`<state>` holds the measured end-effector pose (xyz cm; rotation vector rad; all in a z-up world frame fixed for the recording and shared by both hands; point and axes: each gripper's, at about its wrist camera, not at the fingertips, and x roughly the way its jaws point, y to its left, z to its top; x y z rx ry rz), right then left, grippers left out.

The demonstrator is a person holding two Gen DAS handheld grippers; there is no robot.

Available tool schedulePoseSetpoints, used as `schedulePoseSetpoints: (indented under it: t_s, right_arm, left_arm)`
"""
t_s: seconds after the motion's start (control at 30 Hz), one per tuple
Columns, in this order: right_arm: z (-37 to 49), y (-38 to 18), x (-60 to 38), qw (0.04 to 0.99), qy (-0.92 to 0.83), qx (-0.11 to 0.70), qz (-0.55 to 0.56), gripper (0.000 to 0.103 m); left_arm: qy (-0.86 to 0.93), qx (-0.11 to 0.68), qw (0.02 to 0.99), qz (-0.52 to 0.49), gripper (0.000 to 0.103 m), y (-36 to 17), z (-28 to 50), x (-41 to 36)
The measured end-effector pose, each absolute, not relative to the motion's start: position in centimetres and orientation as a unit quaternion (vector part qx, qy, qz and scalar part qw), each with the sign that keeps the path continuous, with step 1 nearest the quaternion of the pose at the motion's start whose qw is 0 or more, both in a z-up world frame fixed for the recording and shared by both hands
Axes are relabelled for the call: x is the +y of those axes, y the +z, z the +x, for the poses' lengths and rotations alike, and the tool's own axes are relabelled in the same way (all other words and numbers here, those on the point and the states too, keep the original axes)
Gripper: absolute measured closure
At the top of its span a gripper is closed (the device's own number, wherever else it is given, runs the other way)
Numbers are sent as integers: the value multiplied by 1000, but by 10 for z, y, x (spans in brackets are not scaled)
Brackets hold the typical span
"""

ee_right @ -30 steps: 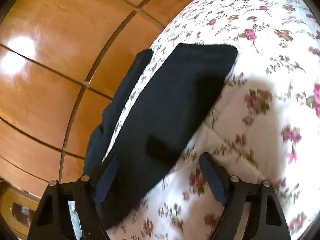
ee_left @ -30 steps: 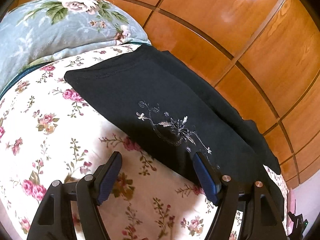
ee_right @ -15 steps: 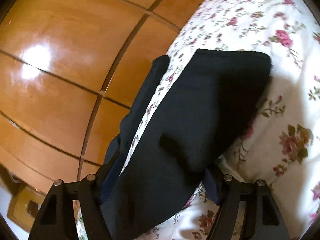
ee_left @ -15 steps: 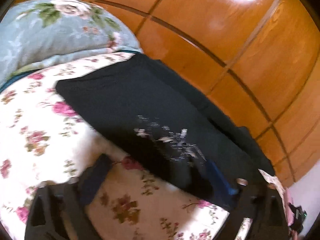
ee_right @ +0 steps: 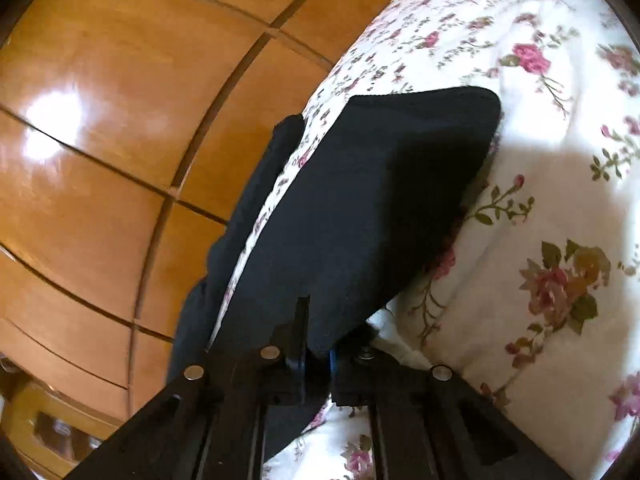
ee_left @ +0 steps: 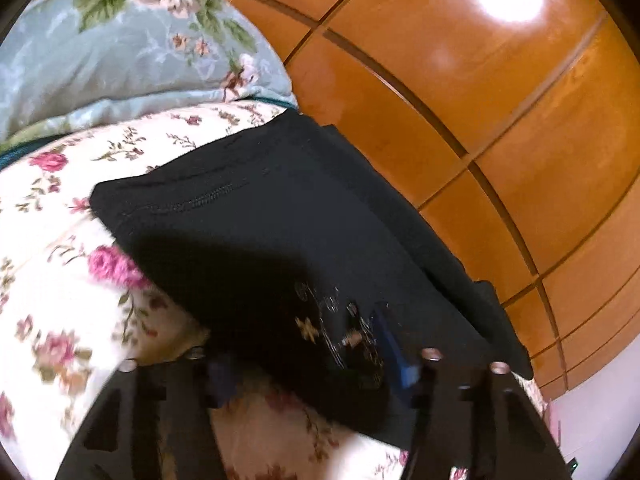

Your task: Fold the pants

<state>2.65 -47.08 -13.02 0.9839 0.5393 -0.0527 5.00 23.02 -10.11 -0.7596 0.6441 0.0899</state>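
The black pants [ee_left: 288, 232] lie on a floral bedsheet [ee_left: 52, 272] beside a wooden wall. They carry pale embroidery [ee_left: 332, 320] near my left gripper. My left gripper [ee_left: 304, 364] is open, its jaws wide apart astride the near edge of the pants, which bulges up between them. In the right wrist view the pants [ee_right: 360, 208] stretch away to a squared end. My right gripper [ee_right: 318, 356] is shut on the near edge of the pants, and the cloth rises from the sheet [ee_right: 540, 208] there.
A pale blue floral pillow [ee_left: 120, 40] lies at the head of the bed. Glossy wooden panels [ee_left: 480, 100] run along the far side of the bed, close to the pants; they also show in the right wrist view [ee_right: 120, 120]. One strip of black cloth [ee_right: 256, 216] hangs at the bed's edge.
My right gripper closed on the edge of the pants and lifted it. My left gripper moved forward over the near edge of the pants, still open.
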Motion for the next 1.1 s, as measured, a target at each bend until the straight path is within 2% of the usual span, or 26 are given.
schedulePoseSetpoints:
  t_s: [0.07,0.1,0.23,0.63,0.83,1.1]
  right_arm:
    - [28,-128,-466,856,-31,258,447,97]
    - [28,-128,-466,857,-32,256,447,97]
    - [27,-127,-467,858,-34,252,445,97]
    - [-9,-89,-463,877,-43,223,424,96]
    - [-40,-77,-465,881,-43,225,414,96]
    - [-73,-96,-471,869,-63,240,429,96]
  left_arm:
    - [38,318,870,-375,75,-107,59,236]
    - [36,325,864,-384,88,-110,61,239]
    - [18,321,860,-397,96,-110,60,242]
    - [10,259,904,-340,97,-59,8,231]
    - [15,267,903,-337,97,-61,-30,223]
    - [26,279,901,-331,97,-73,-84,218]
